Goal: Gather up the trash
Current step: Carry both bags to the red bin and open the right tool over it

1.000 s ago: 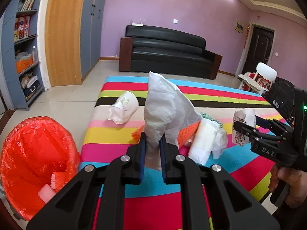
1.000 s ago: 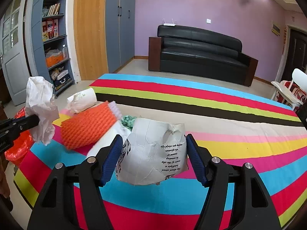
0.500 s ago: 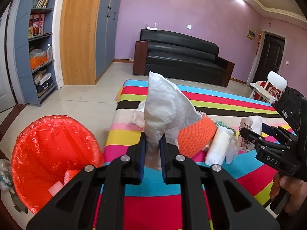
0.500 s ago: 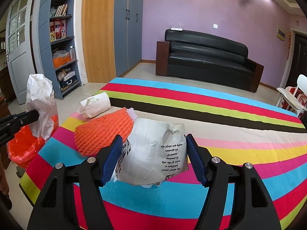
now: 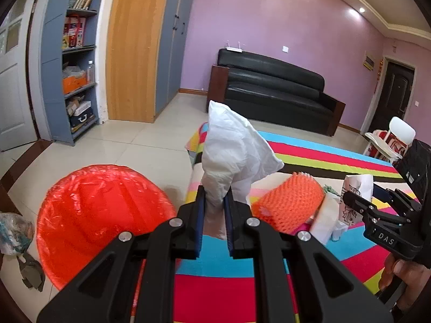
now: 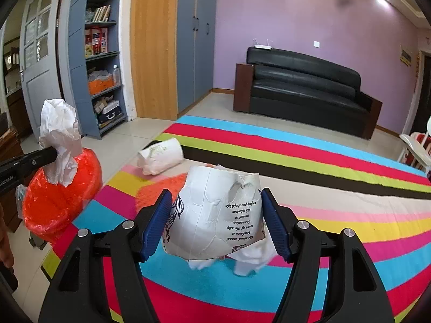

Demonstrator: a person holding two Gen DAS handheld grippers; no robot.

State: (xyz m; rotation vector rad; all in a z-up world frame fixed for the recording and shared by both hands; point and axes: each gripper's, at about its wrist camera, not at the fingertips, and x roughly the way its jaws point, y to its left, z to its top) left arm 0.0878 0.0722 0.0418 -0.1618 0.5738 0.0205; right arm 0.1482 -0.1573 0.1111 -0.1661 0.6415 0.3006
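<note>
My left gripper (image 5: 214,210) is shut on a crumpled white plastic bag (image 5: 234,150), held up in the air just right of the bin. The bin (image 5: 102,215) is round, lined with a red bag, and stands on the floor off the rug's left edge. In the right wrist view the same white bag (image 6: 60,140) hangs over the bin (image 6: 62,196). My right gripper (image 6: 216,216) is shut on a crushed white paper cup (image 6: 218,215) with black print. An orange foam net (image 5: 288,202) and another white cup (image 6: 160,156) lie on the striped rug (image 6: 323,161).
Grey bookshelves (image 6: 99,62) and a wooden door (image 5: 134,48) line the left wall. A black sofa (image 5: 272,91) stands at the back. More crumpled trash (image 5: 16,231) lies on the tiles left of the bin. A white chair (image 5: 390,140) stands at the far right.
Both grippers have swung left with their loads. The bin has come nearer to the middle of the left wrist view, and the white bag now hangs close to it.
</note>
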